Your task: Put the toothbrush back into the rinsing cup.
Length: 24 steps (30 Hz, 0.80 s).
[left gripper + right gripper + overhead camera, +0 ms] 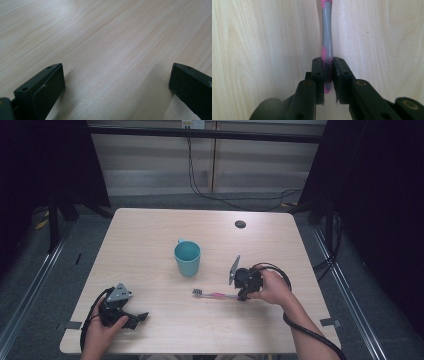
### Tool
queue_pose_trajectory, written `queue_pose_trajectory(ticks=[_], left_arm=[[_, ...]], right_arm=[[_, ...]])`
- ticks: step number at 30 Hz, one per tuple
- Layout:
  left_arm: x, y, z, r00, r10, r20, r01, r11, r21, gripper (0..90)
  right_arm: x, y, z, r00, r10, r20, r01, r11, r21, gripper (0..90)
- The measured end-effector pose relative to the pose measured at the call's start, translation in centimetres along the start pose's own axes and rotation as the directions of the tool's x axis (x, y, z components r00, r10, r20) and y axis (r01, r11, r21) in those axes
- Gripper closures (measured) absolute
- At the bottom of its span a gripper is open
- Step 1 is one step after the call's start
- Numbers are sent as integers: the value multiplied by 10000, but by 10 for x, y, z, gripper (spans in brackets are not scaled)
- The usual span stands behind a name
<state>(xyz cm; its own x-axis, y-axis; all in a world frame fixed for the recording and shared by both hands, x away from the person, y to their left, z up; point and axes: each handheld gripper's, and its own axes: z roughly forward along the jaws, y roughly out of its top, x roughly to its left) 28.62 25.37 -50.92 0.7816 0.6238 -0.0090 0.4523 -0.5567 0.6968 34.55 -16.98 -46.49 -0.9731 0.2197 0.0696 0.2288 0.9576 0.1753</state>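
Right tool [328, 72]: jaws drawn tight on the handle of a toothbrush [327, 45], both pads pressing its sides near the tail end; a short pink stub pokes out behind the pads toward the camera. In the high view the right tool [243, 294] sits low over the tabletop [150, 230], just right of the toothbrush [215, 295], with the person's hand behind it.

Taking the cup [187, 258] as landmark: the toothbrush lies flat on the tabletop, toward the person and slightly right of the cup, apart from it, with its bristle end pointing left. The handle is pink with grey sections; the head is pale and small. Whether the handle is lifted off the surface cannot be told.

Left tool [115, 80]: jaws spread wide, bare wood grain between them, nothing held. In the high view the left tool [127, 316] rests well to the left of the cup and nearer the person, close to the front edge of the tabletop.

Open room: bare surface lies all round the cup, widest beyond it and to its left. A dark round hole [240, 224] sits beyond the cup to its right, near the far edge.

Hidden or unclear: the bristle end runs off the top of the right gripper view; the person's forearms are cut by the lower border; the surroundings on both sides are dark.
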Motion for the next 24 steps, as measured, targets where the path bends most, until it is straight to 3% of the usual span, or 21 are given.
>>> queue_pose_trajectory(ticks=[1,8,9,13,19,22,24], left_arm=[[0,0,0,10000,-14,21,14,10000,-1,1],[0,0,0,10000,-14,17,14,10000,10,1],[0,0,0,10000,-9,24,9,10000,3,1],[0,0,0,10000,-7,14,7,10000,15,1],[-1,0,0,10000,-61,-5,61,10000,21,3],[-2,0,0,9999,-125,-25,125,9999,1,0],[-2,0,0,9999,-126,-27,126,9999,5,0]], right_arm=[[0,-4,-5,9997,252,62,-250,9994,-255,802],[2,-10,-17,9974,649,321,-615,9935,-959,802],[4,-11,-19,9955,917,236,-884,9893,-1161,802],[5,-15,-23,9925,1211,193,-1153,9749,-1904,801],[7,-14,-21,9874,1558,273,-1464,9654,-2160,802],[8,-14,-23,9837,1793,156,-1691,9502,-2617,802],[7,-14,-23,9843,1763,128,-1661,9473,-2738,802]])
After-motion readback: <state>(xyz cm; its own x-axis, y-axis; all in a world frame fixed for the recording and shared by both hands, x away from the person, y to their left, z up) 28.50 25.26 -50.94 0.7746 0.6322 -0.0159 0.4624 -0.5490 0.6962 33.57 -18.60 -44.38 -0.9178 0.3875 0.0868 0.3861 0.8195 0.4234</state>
